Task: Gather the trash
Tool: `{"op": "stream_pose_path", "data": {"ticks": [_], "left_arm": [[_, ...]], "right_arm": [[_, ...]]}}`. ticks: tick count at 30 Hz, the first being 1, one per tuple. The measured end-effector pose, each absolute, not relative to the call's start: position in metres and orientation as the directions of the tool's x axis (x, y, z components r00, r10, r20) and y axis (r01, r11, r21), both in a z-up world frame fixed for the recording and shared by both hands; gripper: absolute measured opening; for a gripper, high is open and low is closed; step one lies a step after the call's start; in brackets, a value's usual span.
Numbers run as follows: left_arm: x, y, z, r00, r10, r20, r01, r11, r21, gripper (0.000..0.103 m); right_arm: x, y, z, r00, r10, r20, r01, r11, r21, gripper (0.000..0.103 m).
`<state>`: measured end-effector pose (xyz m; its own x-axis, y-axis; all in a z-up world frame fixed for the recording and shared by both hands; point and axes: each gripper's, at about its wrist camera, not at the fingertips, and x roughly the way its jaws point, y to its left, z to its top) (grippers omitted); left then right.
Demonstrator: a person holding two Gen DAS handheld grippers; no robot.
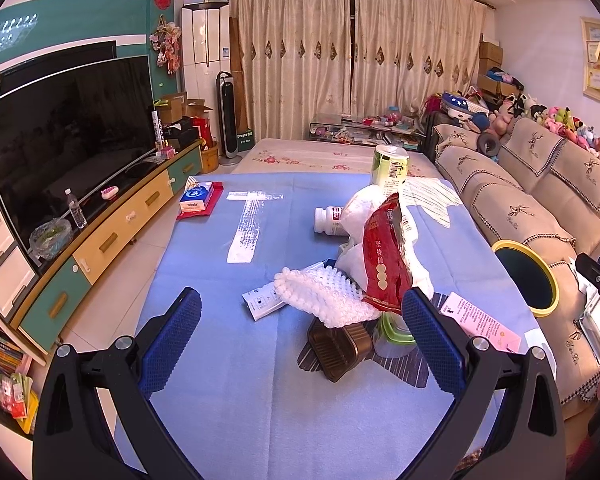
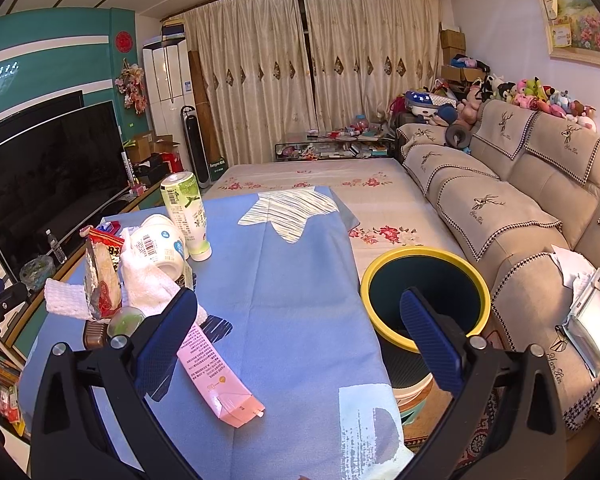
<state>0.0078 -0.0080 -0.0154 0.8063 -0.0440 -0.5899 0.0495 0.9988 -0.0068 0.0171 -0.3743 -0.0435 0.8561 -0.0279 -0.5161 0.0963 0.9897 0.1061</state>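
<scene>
Blue cloth (image 1: 228, 360) covers the worktop, with trash heaped near its middle. In the left wrist view a red snack bag (image 1: 386, 256) stands upright against crumpled white plastic (image 1: 364, 208). White foam netting (image 1: 324, 296) lies just left of the bag, draped over a brown tray (image 1: 338, 350), and a small clear cup with a green rim (image 1: 392, 334) sits just right of the tray. A flat white packet (image 1: 260, 300) pokes out from under the netting on the left. Farther off lie a white pill bottle (image 1: 330, 221) on its side and a green-and-white drink bottle (image 1: 390, 168), upright. A pink leaflet (image 1: 480, 322) lies flat at the right edge of the cloth; the right wrist view shows it near the left finger. A tissue pack (image 1: 198, 198) sits on a red mat at the far left corner.

Beside the worktop on the right stands a bin with a yellow rim (image 2: 424, 256), dark inside, between the worktop and a beige sofa (image 2: 500, 216).

Left tongs (image 1: 302, 328) are spread wide and hold nothing, with the tray and netting between the fingers. Right tongs (image 2: 298, 328) are also wide open and hold nothing, the right finger over the bin
</scene>
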Motion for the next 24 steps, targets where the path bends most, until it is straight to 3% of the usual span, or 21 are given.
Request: {"op": "stream_pose_path", "data": {"ticks": [24], "left_arm": [[0.0104,-0.0138,-0.0193,0.802,-0.049,-0.596,0.056,0.998,-0.006,0.099]], "right_arm": [[0.018,-0.3739,-0.0436,0.854,-0.027,-0.52,0.096,0.99,0.107,0.097]]}}
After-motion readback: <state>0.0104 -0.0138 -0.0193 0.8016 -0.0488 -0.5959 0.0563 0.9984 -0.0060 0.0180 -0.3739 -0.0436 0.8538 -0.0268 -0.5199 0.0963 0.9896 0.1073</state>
